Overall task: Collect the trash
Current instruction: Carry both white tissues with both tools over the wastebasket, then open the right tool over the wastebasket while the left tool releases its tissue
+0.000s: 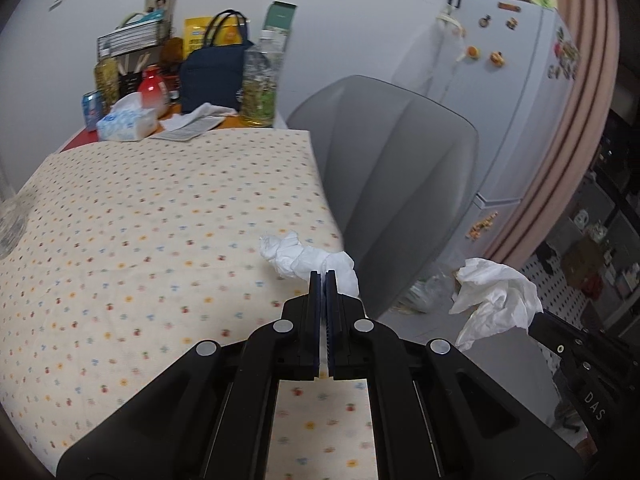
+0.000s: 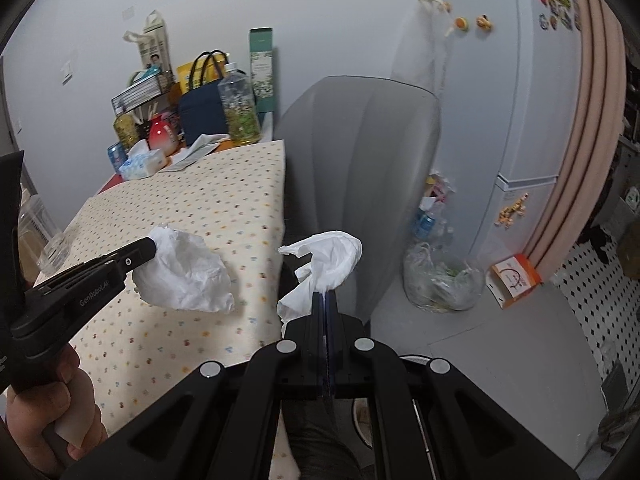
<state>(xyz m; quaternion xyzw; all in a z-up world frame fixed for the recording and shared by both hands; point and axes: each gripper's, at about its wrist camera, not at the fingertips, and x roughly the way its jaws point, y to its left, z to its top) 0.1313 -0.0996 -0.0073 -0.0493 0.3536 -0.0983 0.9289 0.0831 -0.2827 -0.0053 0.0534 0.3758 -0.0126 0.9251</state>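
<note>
Both wrist views look forward over the table [image 1: 140,220], sharing the grey chair [image 2: 360,184].

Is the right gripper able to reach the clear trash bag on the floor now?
Probably yes: the trash bag lies right of the grey chair, nothing between. But the right gripper already holds a tissue.

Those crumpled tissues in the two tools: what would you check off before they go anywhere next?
1. Left tool clamped on its crumpled tissue: ok.
2. Right tool clamped on its own tissue: ok.
3. Both tissues lifted off the tablecloth: ok, judging from the right wrist view.
4. More loose tissues left on the cloth: none seen.
5. Somewhere to drop them: a clear trash bag sits on the floor by the fridge; whether it is open, cannot tell.
</note>
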